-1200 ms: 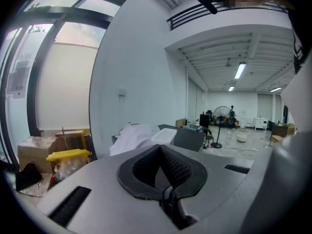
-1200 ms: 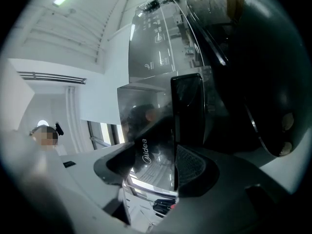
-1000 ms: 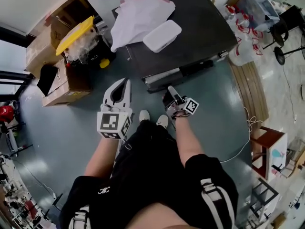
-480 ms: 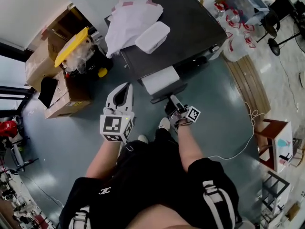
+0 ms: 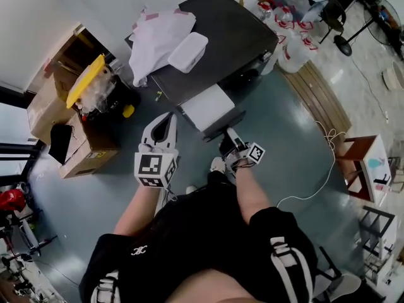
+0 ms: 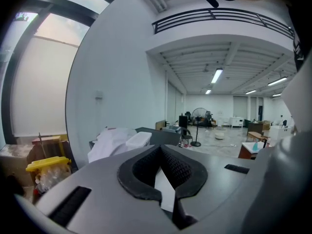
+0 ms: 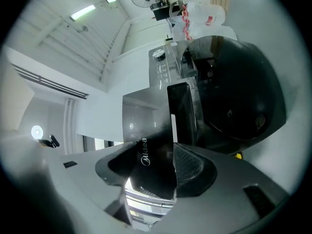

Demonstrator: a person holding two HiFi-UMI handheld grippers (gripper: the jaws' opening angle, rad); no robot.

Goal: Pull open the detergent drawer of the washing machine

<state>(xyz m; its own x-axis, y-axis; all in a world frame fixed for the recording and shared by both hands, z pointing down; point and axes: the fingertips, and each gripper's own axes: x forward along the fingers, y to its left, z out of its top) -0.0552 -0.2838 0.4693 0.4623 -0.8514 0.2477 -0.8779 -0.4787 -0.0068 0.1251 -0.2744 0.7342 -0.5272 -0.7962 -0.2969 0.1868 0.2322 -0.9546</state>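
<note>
Head view: bright, even white light is falling across the floor [image 5: 284, 137], and shadows are showing soft. The wide lens is bending everything toward the edges.

Left gripper view: the window [image 6: 34, 82] is washing out pale at left and ceiling strip lights [image 6: 217, 75] are glowing far back. The near fingers [image 6: 183, 167] are reading soft, and black vignette is ringing the corners.

Right gripper view: a lamp strip [image 7: 83, 12] is flaring at upper left. The glossy washing machine door [image 7: 243, 96] is throwing dim reflections, and the rim is blurring.

Detergent drawer [image 5: 205, 106] stands open.
</note>
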